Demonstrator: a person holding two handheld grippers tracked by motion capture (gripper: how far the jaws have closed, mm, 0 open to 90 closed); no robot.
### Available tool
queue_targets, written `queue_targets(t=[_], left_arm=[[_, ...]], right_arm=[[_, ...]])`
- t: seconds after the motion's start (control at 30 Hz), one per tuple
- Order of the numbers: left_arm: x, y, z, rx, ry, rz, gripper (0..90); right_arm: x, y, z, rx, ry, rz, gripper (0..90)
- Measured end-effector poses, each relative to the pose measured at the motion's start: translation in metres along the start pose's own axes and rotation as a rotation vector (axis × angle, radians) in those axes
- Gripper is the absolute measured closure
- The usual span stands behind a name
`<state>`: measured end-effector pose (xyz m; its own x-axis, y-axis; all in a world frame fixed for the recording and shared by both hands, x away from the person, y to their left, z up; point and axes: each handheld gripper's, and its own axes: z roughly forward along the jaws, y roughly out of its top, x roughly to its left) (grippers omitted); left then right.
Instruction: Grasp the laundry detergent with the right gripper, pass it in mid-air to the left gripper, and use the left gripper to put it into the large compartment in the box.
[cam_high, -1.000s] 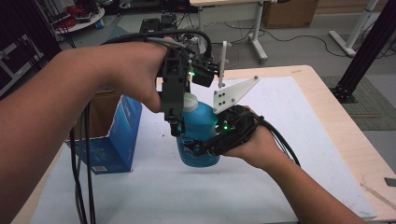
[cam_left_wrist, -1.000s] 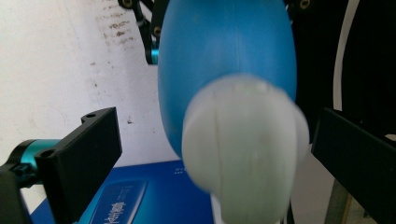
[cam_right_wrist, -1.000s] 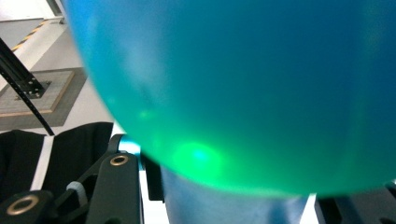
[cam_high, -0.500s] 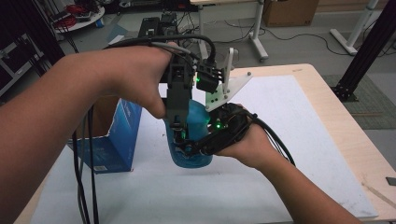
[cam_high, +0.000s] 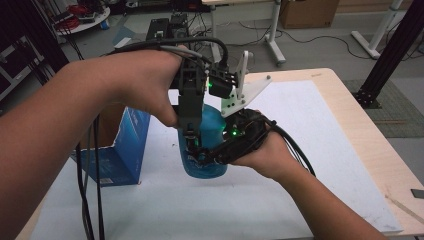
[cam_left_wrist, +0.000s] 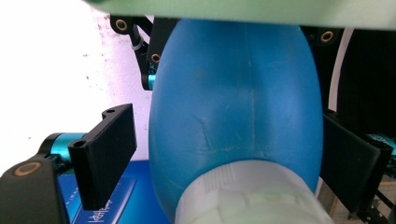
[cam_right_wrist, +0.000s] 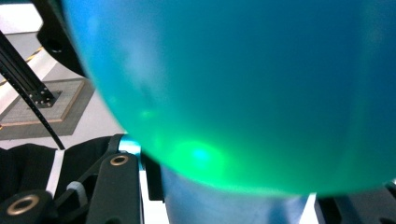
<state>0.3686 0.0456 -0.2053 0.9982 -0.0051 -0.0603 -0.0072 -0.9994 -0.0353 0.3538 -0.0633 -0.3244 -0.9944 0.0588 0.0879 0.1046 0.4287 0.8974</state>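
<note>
Since a second ago, both hands have held their place around the blue bottle (cam_high: 207, 145) while the bottle has tipped a little, its base now leaning toward the lower left of the high view; the left gripper's jaws have just been closing with the bottle between them.

At the left of the high view stands an open blue carton (cam_high: 120, 150) on the white sheet (cam_high: 320, 150) that covers the table (cam_high: 372, 150). Black cables (cam_high: 87, 180) hang from the person's left forearm in front of the carton. Just right of the carton, the left gripper (cam_high: 191, 137) comes down from above along the bottle's side. In the left gripper view (cam_left_wrist: 219, 140) its two black jaws stand either side of the bottle's blue body, just above the pale cap (cam_left_wrist: 247, 196). The left jaw still shows a gap to the bottle; the right one lies against or just beside it, so the left gripper has not yet clamped.

Further right, the right gripper (cam_high: 210, 159) reaches in from the person's right hand (cam_high: 270, 152) and is clenched on the bottle's lower part. The right gripper view shows the bottle's blue-green body (cam_right_wrist: 243, 93) pressed close above its jaws, lit by a green glow. The bottle stands tilted on the white sheet near the table's middle, between the two hands.
</note>
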Motion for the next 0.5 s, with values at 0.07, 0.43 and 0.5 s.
queue_targets(t=[0.07, 0.43, 0.5], left_arm=[[-0.0003, 0.0002, -0.0001, -0.002, 0.003, -0.001, 14.4], [-0.0005, 0.0029, -0.0002, -0.005, 0.011, 0.001, 21.9], [-0.0003, 0.0030, -0.0001, -0.003, 0.010, 0.002, 22.6]], right_arm=[[-0.0001, 0.0001, 0.0003, -0.004, 0.000, 0.001, 46.6], [-0.0009, 0.0000, 0.0013, -0.006, -0.001, -0.002, 46.6], [-0.0009, 0.0000, 0.0012, -0.007, -0.002, 0.000, 46.6]])
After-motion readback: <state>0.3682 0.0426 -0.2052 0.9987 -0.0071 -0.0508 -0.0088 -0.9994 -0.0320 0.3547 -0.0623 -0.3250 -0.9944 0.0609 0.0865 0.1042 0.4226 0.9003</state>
